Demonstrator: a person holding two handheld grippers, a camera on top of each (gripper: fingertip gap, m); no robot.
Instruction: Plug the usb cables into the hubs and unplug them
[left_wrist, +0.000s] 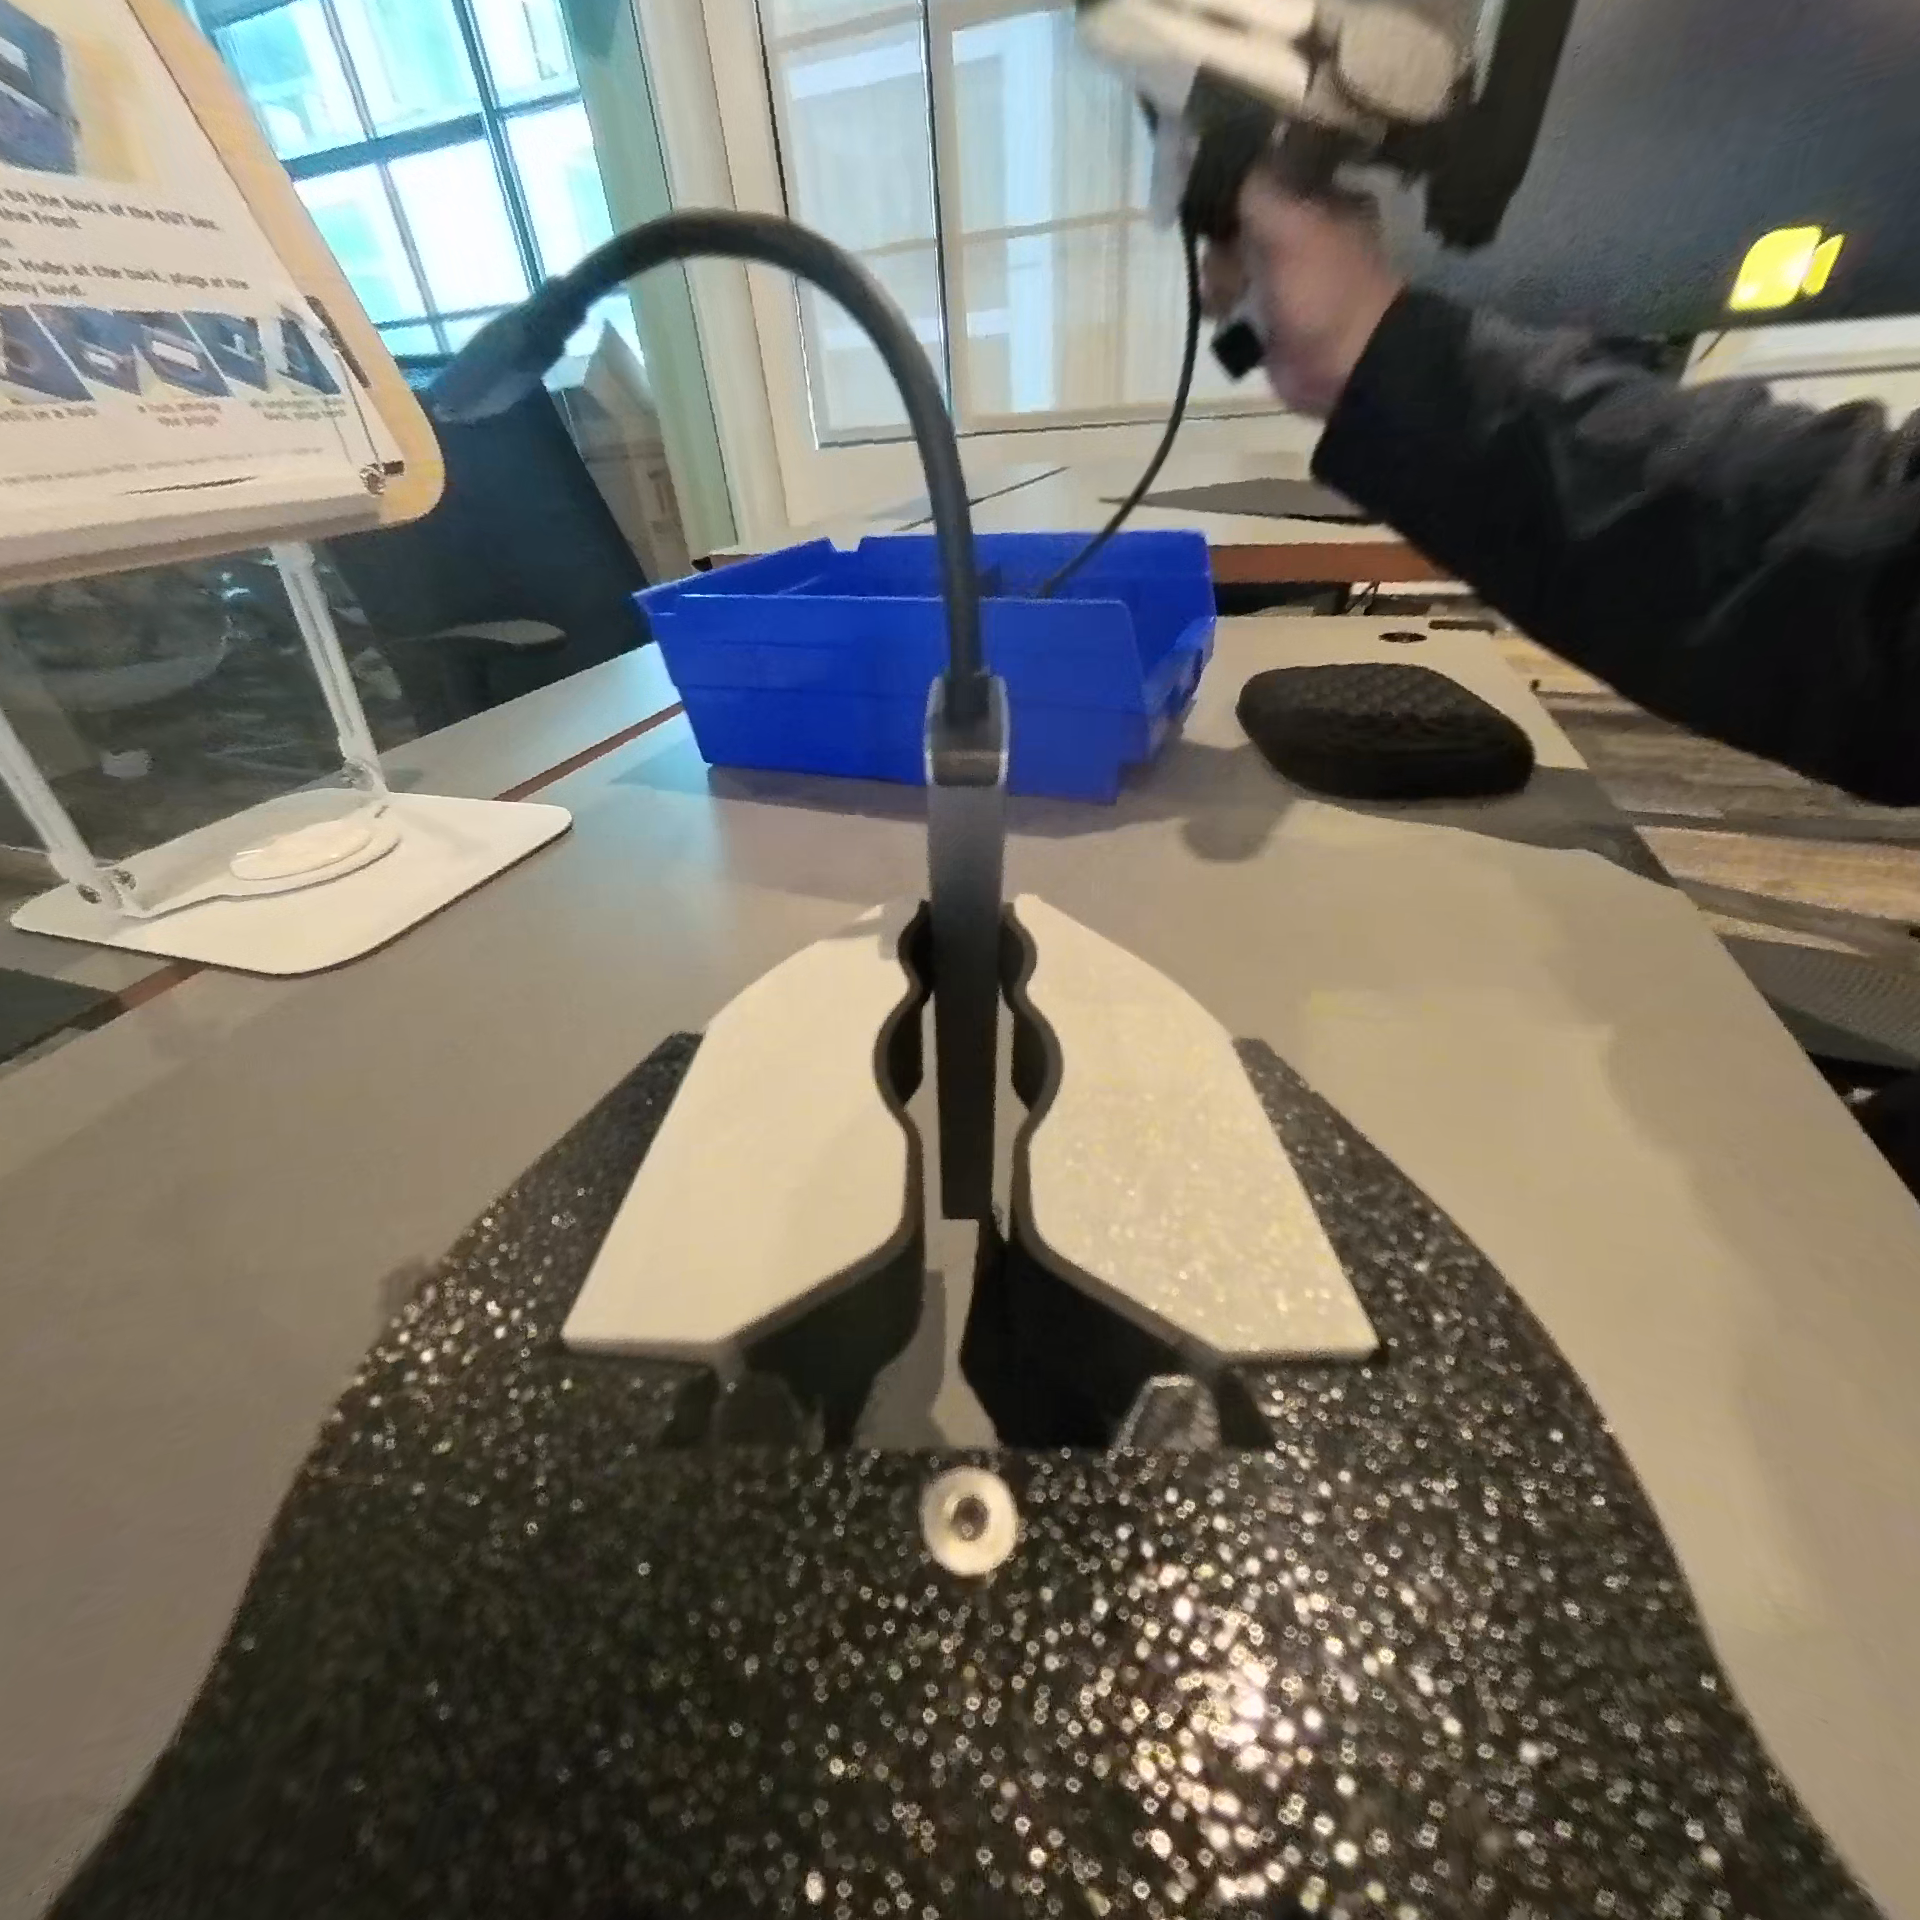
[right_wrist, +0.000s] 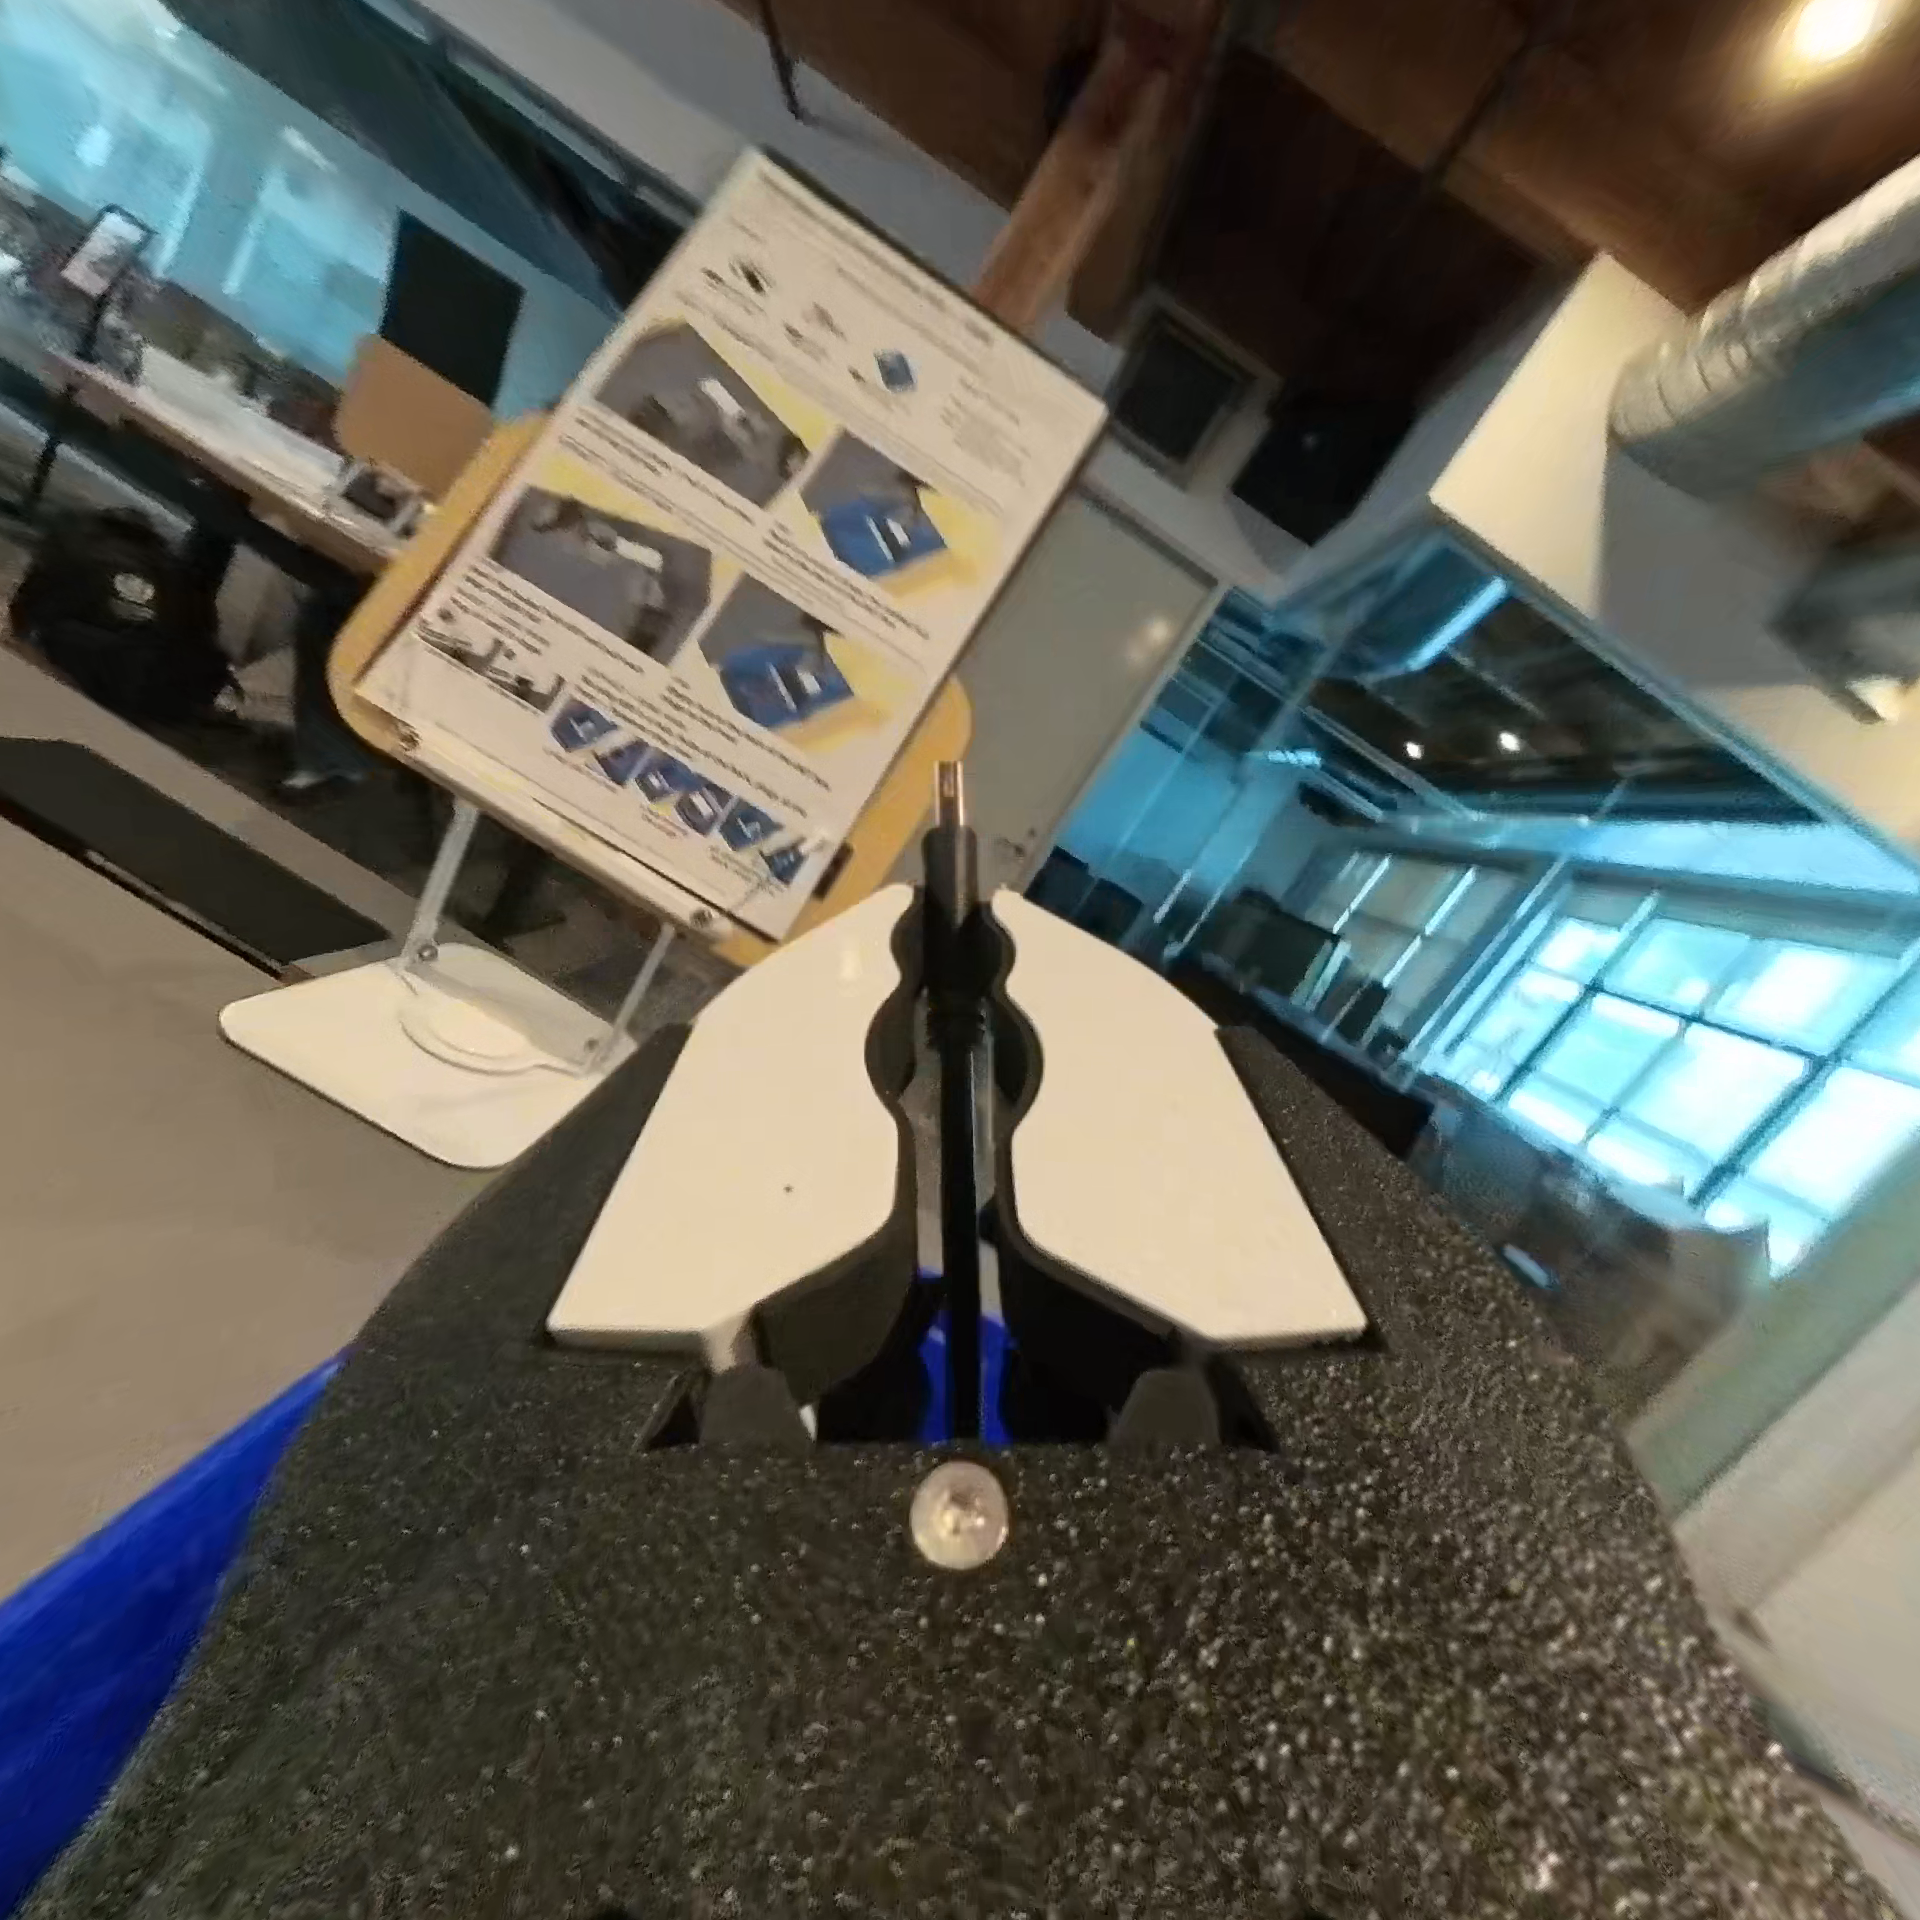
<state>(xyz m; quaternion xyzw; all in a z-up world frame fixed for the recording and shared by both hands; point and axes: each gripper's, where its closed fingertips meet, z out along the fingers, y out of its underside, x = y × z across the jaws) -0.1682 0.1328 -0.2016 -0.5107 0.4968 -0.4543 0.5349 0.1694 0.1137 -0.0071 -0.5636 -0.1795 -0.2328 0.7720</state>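
Above a grey desk (left_wrist: 1143, 1039), the slim dark grey usb hub (left_wrist: 966, 935) is clamped by the left gripper (left_wrist: 966, 1049) and a thin black usb cable's plug (right_wrist: 951, 883) by the right gripper (right_wrist: 948, 997), so alignment for insertion is judged next.

Low desk-level left view, upward-tilted right view, shared instruction stand (left_wrist: 156, 312) (right_wrist: 727, 540).

Grey table (left_wrist: 312, 1091) with a brown edge strip along its far side. White-framed windows (left_wrist: 436, 156) behind it admit daylight; a second glazed panel (left_wrist: 1039, 208) stands to their right. An instruction board (right_wrist: 748, 540) on a clear stand with a white base (right_wrist: 416, 1049) sits on the table. Overhead, exposed timber beams (right_wrist: 1070, 156), a metal duct (right_wrist: 1766, 343) and a lit ceiling lamp (right_wrist: 1860, 26). Glass partitions (right_wrist: 1455, 748) line one side.
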